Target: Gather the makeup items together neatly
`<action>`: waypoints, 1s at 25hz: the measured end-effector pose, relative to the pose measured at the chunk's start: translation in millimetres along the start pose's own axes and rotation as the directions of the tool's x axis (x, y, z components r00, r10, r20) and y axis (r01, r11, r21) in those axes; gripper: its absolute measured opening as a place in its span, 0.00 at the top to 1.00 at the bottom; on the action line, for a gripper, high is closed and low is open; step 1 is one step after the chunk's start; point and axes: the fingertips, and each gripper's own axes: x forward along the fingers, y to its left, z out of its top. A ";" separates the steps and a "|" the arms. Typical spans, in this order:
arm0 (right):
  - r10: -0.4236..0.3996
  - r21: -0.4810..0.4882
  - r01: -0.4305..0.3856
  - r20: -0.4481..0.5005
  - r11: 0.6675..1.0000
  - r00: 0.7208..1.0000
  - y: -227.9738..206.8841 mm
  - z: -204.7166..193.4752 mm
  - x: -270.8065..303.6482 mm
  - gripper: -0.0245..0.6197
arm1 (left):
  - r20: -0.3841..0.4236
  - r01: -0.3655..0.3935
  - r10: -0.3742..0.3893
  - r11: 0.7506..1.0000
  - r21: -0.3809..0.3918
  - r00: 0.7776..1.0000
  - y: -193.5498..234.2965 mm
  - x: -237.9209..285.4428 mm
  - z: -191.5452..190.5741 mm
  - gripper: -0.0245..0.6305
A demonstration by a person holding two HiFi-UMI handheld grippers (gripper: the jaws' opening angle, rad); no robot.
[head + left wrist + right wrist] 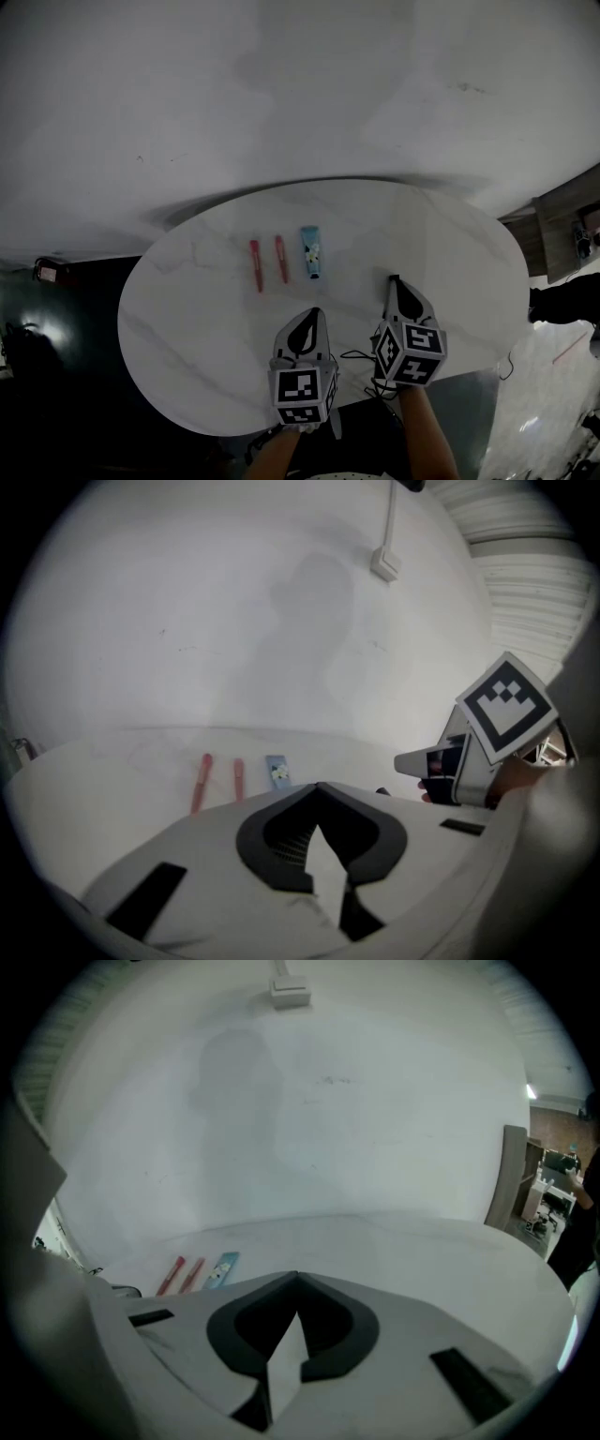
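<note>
Three makeup items lie side by side on the far middle of the white marble table (187,319): a red stick (255,265), a second red stick (281,259) and a light blue tube (311,251). They also show in the left gripper view as red stick (201,782), red stick (238,778) and blue tube (277,772), and in the right gripper view with the blue tube (222,1269) rightmost. My left gripper (312,312) hovers near the front edge, shut and empty, a little short of the items. My right gripper (394,279) is beside it, to the right, shut with nothing held.
The oval table stands against a plain white wall. Dark floor lies to its left, with a small red-topped object (47,272). Wooden furniture (562,230) and a clear plastic sheet (553,375) are on the right. A thin cable (356,356) runs between the grippers.
</note>
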 end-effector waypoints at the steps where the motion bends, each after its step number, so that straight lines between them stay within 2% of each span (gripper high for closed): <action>1: -0.013 -0.002 0.013 -0.006 1.000 1.000 -7.2 -2.2 -1.1 0.95 | -0.002 0.008 -0.008 1.000 0.006 1.000 -4.2 1.3 0.2 0.90; 5: -0.068 0.006 0.068 -0.028 0.998 0.997 -33.3 -12.3 -3.7 0.95 | -0.015 0.030 -0.030 0.999 0.025 0.999 -18.0 5.6 -0.7 0.90; 7: -0.083 0.025 0.084 -0.046 0.996 0.995 -42.8 -18.6 -3.5 0.91 | -0.023 0.036 -0.035 0.999 0.031 0.999 -23.2 8.2 -2.2 0.90; 9: -0.090 0.026 0.092 -0.068 0.995 0.994 -48.1 -24.6 -2.3 0.91 | -0.029 0.040 -0.039 0.999 0.035 0.999 -27.6 10.3 -3.8 0.90; 16: -0.057 -0.019 0.055 -0.117 0.998 0.991 -45.4 -37.9 5.4 0.86 | -0.042 0.041 -0.039 0.998 0.052 0.998 -36.4 12.8 -8.4 0.90; 20: -0.026 -0.021 0.024 -0.145 1.000 0.989 -42.3 -44.2 12.0 0.79 | -0.057 0.018 -0.015 0.999 0.042 0.998 -32.2 12.6 -16.1 0.90; 21: -0.025 -0.026 0.021 -0.153 0.999 0.988 -42.2 -45.9 13.3 0.75 | -0.058 0.015 -0.012 0.999 0.042 0.998 -31.9 12.3 -16.6 0.90; 25: -0.018 -0.039 0.011 -0.180 0.999 0.983 -40.9 -52.5 19.2 0.75 | -0.056 0.003 -0.001 0.999 0.041 0.998 -30.7 11.6 -18.3 0.90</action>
